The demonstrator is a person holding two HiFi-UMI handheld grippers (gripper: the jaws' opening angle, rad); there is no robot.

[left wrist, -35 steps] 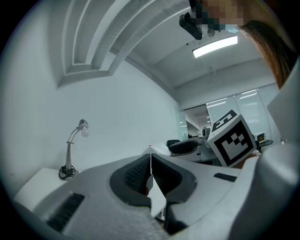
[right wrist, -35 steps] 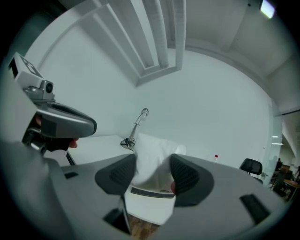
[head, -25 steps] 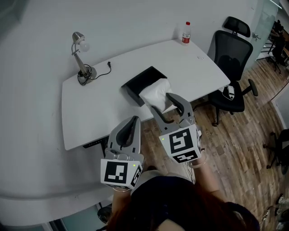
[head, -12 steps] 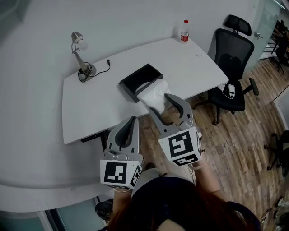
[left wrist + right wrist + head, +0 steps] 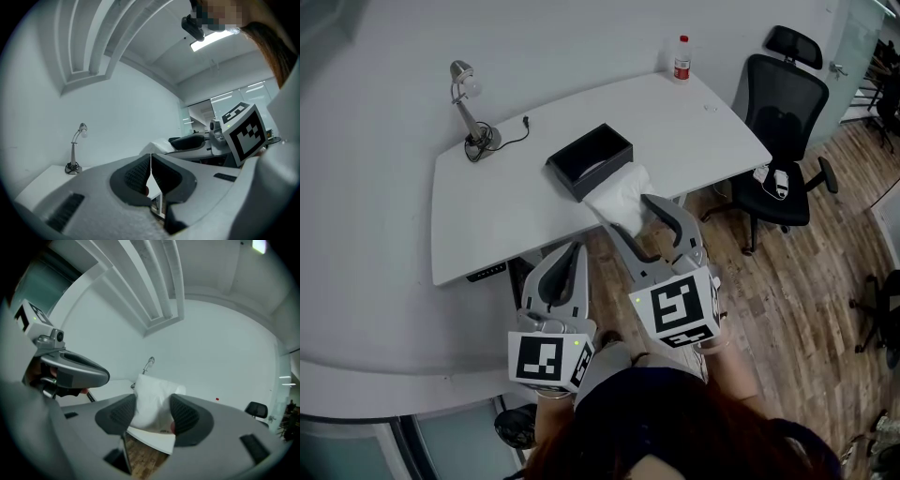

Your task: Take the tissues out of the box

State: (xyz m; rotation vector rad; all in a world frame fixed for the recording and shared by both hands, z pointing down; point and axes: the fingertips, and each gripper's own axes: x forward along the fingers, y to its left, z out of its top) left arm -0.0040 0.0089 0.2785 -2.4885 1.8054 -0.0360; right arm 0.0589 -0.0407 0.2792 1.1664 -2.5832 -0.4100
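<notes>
A black tissue box (image 5: 589,160) lies open on the white table (image 5: 487,216). A white pack of tissues (image 5: 619,195) is out of the box, held above the table's near edge. My right gripper (image 5: 645,218) is shut on this pack; in the right gripper view the tissue pack (image 5: 152,404) fills the gap between both pads. My left gripper (image 5: 570,255) hangs lower and to the left, over the table's near edge, its jaws shut on nothing. In the left gripper view the left gripper (image 5: 150,169) has its pads touching.
A desk lamp (image 5: 471,103) with its cable stands at the table's far left. A bottle (image 5: 682,58) stands at the far right corner. A black office chair (image 5: 783,122) is right of the table, on wooden floor (image 5: 787,281).
Both grippers have stayed put in view while the table and box slid away and upward. The tissue pack now sits fully clear of the box, further toward me.
</notes>
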